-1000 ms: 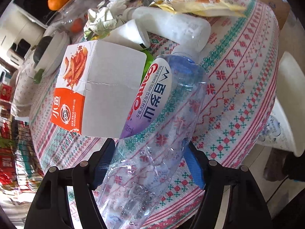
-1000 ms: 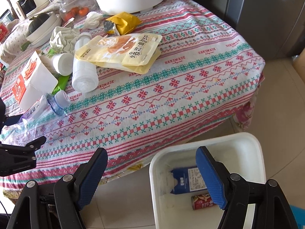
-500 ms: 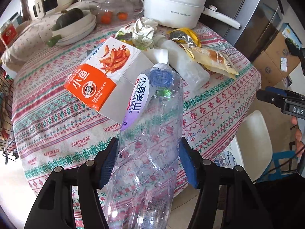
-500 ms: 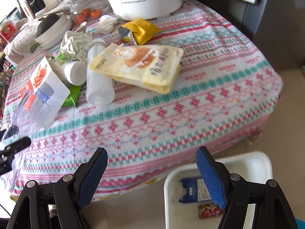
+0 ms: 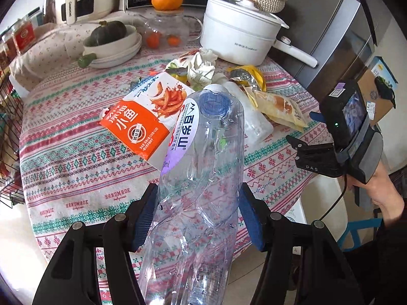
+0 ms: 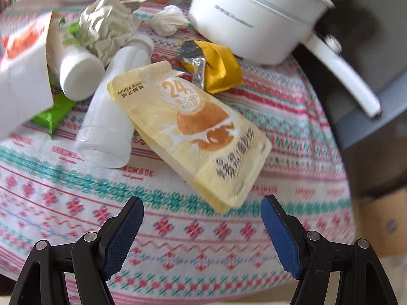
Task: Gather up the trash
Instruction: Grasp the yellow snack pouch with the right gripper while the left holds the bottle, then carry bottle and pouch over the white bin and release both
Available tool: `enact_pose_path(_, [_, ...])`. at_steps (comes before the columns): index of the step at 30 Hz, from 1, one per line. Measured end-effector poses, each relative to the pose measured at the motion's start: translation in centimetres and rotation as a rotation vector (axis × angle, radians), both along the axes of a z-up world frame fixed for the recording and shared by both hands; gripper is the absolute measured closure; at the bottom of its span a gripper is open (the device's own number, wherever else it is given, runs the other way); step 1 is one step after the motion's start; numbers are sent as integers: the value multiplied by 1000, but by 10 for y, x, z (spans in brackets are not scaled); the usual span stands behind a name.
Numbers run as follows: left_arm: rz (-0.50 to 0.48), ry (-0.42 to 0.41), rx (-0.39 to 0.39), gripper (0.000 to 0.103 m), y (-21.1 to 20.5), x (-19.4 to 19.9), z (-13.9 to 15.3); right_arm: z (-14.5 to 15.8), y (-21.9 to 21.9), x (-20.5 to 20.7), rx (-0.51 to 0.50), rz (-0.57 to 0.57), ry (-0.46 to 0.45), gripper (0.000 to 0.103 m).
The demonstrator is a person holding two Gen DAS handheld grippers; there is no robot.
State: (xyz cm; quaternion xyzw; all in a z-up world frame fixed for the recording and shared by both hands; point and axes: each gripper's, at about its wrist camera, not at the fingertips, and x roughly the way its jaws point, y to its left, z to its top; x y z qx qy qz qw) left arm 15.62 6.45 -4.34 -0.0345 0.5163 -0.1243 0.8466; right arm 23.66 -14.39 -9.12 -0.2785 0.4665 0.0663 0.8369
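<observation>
Left claw (image 5: pixel 198 218) now holds the clear water bottle (image 5: pixel 201 178) lifted off the surface (image 5: pixel 76 157); right claw (image 6: pixel 202 231), wide and empty, has swung from the bin to just short of the yellow pouch (image 6: pixel 198 137); binning pending.

Left wrist view: clear bottle (image 5: pixel 201 178) between the pads of the left gripper (image 5: pixel 197 218), its cap end pointing away over the table (image 5: pixel 76 167); snack box (image 5: pixel 147 119) behind and left of it on the cloth. Behind the box, crumpled paper (image 5: pixel 201 66); farther back, pot (image 5: pixel 239 38), with bowl (image 5: pixel 112 48) to its left. Right wrist view: right gripper (image 6: pixel 202 225) above the table edge, pouch (image 6: pixel 198 137) just beyond its pads, overlapping a lying white bottle (image 6: pixel 109 127) to the left; foil wrapper (image 6: pixel 213 66) behind the pouch, in front of the pot
</observation>
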Motion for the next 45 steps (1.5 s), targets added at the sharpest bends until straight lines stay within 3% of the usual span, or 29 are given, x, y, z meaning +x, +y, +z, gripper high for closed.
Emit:
enact_pose_path(4, [2,6,2,38,-1,3,-3,-15,14,6,-128,60,-39,28])
enact_pose_path(9, [5,10,-1,38,-2,5,-5,-26,19,15,-181,86,-56,41])
enact_pose_path(16, [16,4,-9,38,-2,5,-5,-32,14,20,-186,76,-67,66])
enact_pose_path(18, [22,-2,-14,38,-1,3,-3,-30,11,22,-175,67,-73,85])
enact_pose_path(20, [26,-10,-21,38,-1,2,-1,-25,8,22,-157,56,-92,95])
enact_pose_path(24, [30,-23,-36,38,-2,0,4,-8,3,18,-124,32,-135,101])
enact_pose_path(29, [9,-43,-61,38,-12,-5,12,16,-6,4,-43,4,-141,103])
enact_pose_path(40, [-53,-50,-125,38,-38,-22,20,75,-64,-53,416,-128,-73,103])
enact_pose_path(45, [-105,-32,-145,38,-58,-29,19,81,-95,-85,545,-203,-47,103])
